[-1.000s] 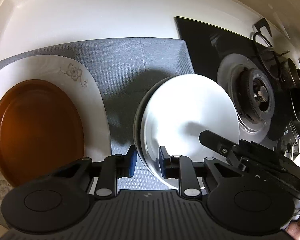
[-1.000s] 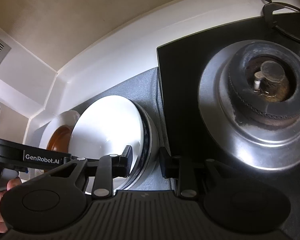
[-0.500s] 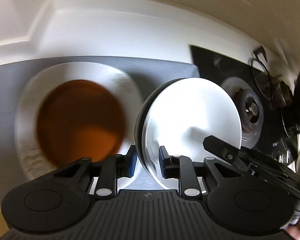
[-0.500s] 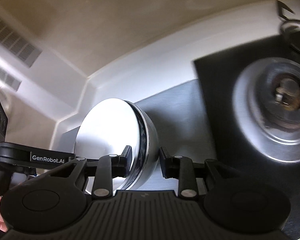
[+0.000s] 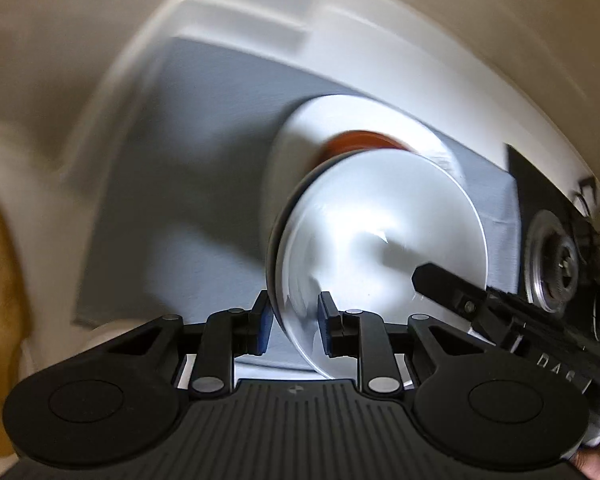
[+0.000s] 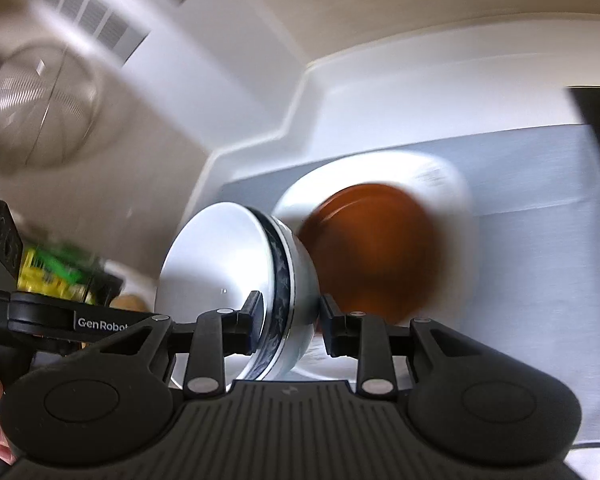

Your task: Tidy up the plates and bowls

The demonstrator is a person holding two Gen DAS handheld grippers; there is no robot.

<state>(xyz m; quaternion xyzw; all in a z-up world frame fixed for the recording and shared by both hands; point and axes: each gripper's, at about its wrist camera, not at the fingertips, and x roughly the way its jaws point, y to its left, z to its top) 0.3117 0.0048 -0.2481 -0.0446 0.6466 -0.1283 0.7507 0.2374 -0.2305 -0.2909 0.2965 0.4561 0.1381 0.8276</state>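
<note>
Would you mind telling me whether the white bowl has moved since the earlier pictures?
Yes: the white bowl has travelled away from the stove burner and now overlaps the brown plate.

Motion blur smears the brown plate point(image 6: 374, 248), whose near-left part the white bowl point(image 6: 236, 276) hides; the stove burner point(image 5: 550, 260) is partly cut off at right.

Left wrist view: steep look down, close over the white bowl point(image 5: 380, 236), stove burner point(image 5: 552, 264) at right edge.
Right wrist view: shallower slant, close behind the bowl's rim.
Shared: bowl, brown plate point(image 6: 376, 252), grey mat point(image 5: 188, 168).
</note>
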